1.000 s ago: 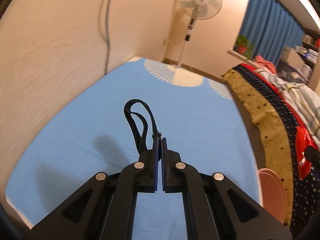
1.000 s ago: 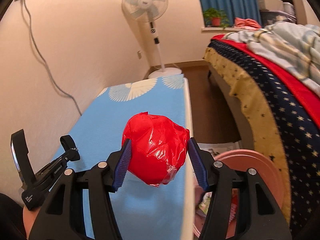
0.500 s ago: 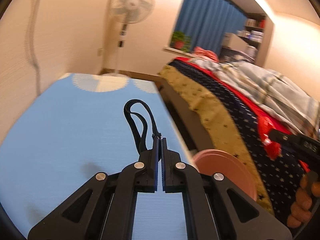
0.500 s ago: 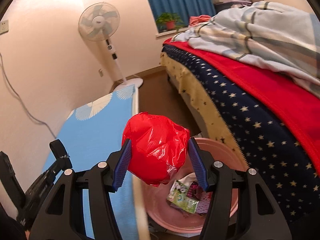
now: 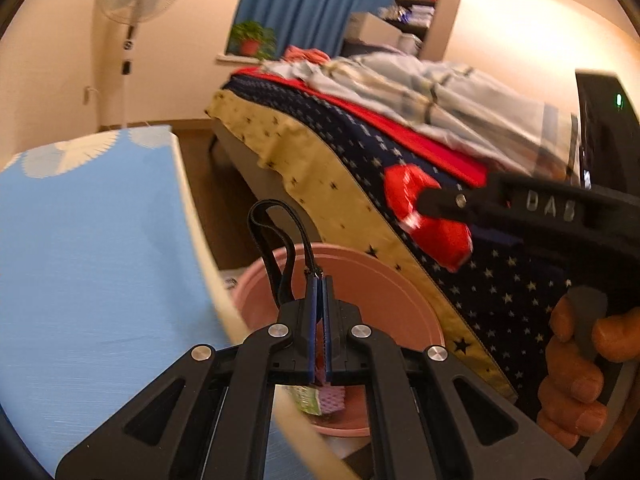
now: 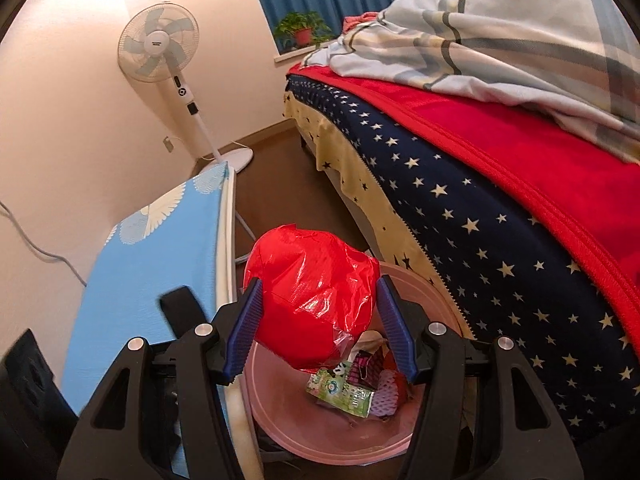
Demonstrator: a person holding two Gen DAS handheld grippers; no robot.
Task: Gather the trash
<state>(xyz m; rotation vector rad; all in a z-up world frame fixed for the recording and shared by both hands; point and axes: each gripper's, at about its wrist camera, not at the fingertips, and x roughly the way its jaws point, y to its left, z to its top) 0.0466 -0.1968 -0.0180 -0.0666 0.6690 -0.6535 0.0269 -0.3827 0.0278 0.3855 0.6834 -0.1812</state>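
My right gripper (image 6: 318, 292) is shut on a crumpled red plastic bag (image 6: 312, 300), hanging over the pink bin (image 6: 436, 300) on the floor. Wrappers (image 6: 344, 390) lie in the bin's bottom. In the left wrist view the same red bag (image 5: 424, 216) shows at the right, clamped in the right gripper (image 5: 436, 204), with a hand (image 5: 576, 368) on its handle. My left gripper (image 5: 319, 280) is shut on a black looped strap (image 5: 276, 236), which sticks up above the pink bin's rim (image 5: 400, 280).
A table with a blue cloth (image 5: 88, 248) stands left of the bin, its pale edge (image 6: 228, 240) close to it. A bed with a starred navy cover (image 6: 480, 216) borders the bin on the right. A standing fan (image 6: 160, 48) is by the far wall.
Both grippers have swung right, off the blue table toward the bin. The red bag now hangs over the bin and the strap over its rim. Both grips are unchanged.
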